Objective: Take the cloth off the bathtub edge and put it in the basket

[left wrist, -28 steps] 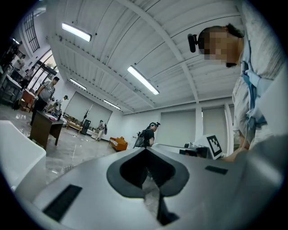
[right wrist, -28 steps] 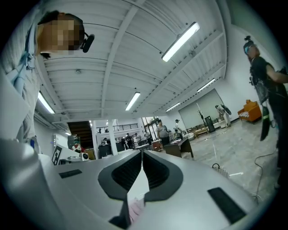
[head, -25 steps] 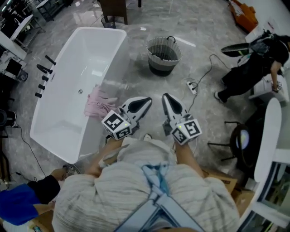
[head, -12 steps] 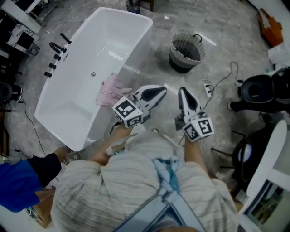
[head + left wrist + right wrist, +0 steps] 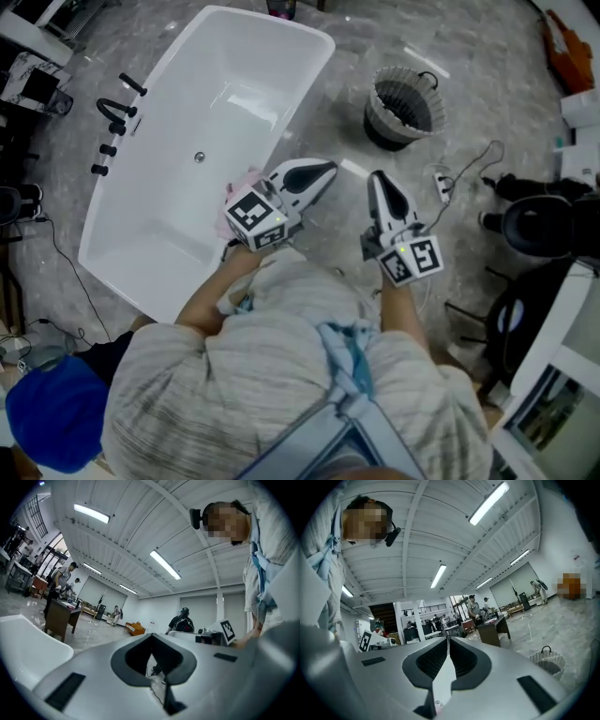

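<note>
The person stands alongside the white bathtub (image 5: pixel 178 202), at its long edge opposite the black taps (image 5: pixel 114 111). The pink cloth (image 5: pixel 241 182) hangs over that edge about midway along the tub. From above it is largely hidden by the left gripper's marker cube, so only a crumpled corner of it shows. Nothing grips it yet.

The left gripper (image 5: pixel 329 169) sits just above and outside that edge, its nose aimed away from the tub over the bare floor. Its jaws are pressed fully together with nothing between them, and its own camera looks out level across the room. The right gripper (image 5: pixel 376 176) is a little further from the tub on the same side. Its jaws are likewise closed tight and empty.

The basket (image 5: pixel 403 110) stands on the floor on the person's side of the tub, off towards the tub's far end and well apart from it. It is upright, with its mouth open.

I'd say this is the approach, before any pick-up. The left gripper is the handier one, being nearest the cloth. As I judge it, that gripper has to open its jaws, swing back towards the tub edge and tip downward, then close on a bunched fold. A pinch on a thin corner might let the cloth slide into the tub.
</note>
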A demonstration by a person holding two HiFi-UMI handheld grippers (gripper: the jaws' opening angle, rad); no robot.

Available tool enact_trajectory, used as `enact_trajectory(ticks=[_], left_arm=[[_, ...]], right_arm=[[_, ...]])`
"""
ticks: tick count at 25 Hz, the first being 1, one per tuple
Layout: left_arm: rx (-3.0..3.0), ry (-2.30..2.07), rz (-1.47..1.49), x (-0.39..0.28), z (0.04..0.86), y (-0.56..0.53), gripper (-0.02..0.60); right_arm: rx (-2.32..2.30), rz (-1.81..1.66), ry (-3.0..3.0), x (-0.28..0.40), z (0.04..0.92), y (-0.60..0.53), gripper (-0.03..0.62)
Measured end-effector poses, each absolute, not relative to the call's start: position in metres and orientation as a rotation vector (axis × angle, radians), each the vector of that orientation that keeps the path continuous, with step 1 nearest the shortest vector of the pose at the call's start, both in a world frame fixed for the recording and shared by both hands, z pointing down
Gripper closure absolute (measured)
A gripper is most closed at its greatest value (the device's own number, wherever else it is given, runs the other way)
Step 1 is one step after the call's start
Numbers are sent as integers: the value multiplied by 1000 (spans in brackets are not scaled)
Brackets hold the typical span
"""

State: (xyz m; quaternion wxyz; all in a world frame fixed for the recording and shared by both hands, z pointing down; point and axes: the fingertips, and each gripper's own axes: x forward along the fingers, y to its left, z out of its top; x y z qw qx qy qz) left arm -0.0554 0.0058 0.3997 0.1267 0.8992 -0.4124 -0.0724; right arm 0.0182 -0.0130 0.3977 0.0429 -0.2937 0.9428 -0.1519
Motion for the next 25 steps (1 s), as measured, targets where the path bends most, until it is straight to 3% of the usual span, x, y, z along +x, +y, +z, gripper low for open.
enact_trajectory(ticks=[8,25], left_arm=[[2615,-1156,-205,-115,407,-13,578],[2561,-1254,-170,-169,431,-28,578]], right_arm=[[-939,-456,2884,-39,399,-36,589],[-757,-501,3026,-80,424,-48,588]])
